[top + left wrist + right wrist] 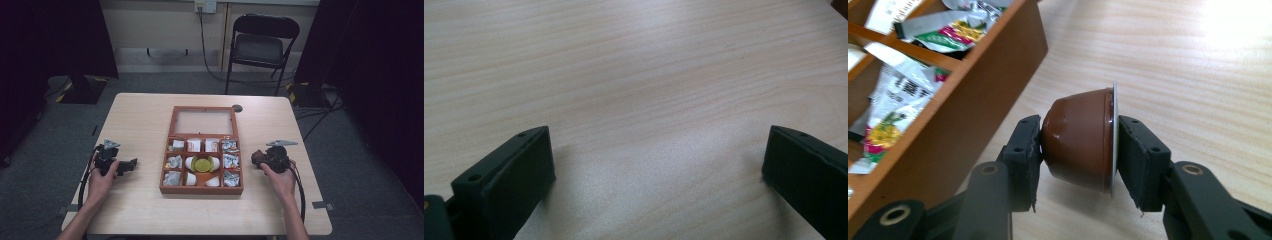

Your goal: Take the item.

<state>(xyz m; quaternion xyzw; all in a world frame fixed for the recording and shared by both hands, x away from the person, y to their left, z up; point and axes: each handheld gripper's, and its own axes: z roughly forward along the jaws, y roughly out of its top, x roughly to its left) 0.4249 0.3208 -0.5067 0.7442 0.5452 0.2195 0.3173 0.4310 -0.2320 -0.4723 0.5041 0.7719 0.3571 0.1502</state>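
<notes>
Right now the right gripper is clamped on a brown capsule, one jaw against its domed bottom and the other against its flat foil lid, so the capsule lies on its side between them. It hangs just above the table, close beside the outer wall of the wooden box. From the high view, this gripper sits to the right of the box, whose glass lid is folded back and whose compartments hold sachets, white pods and a yellow-green item in the middle.

The left gripper stands wide open over bare table with nothing between its jaws; from above it rests well apart from the box, on its left.

By my reading, the step in hand is carrying the capsule, either toward a compartment or down onto the table beside the box; which of the two cannot be told. Going into the box would call for lifting over the wall, picking a compartment with room, and releasing only once the capsule is low inside. Setting it on the table would call for turning it foil-side down so it does not roll.
</notes>
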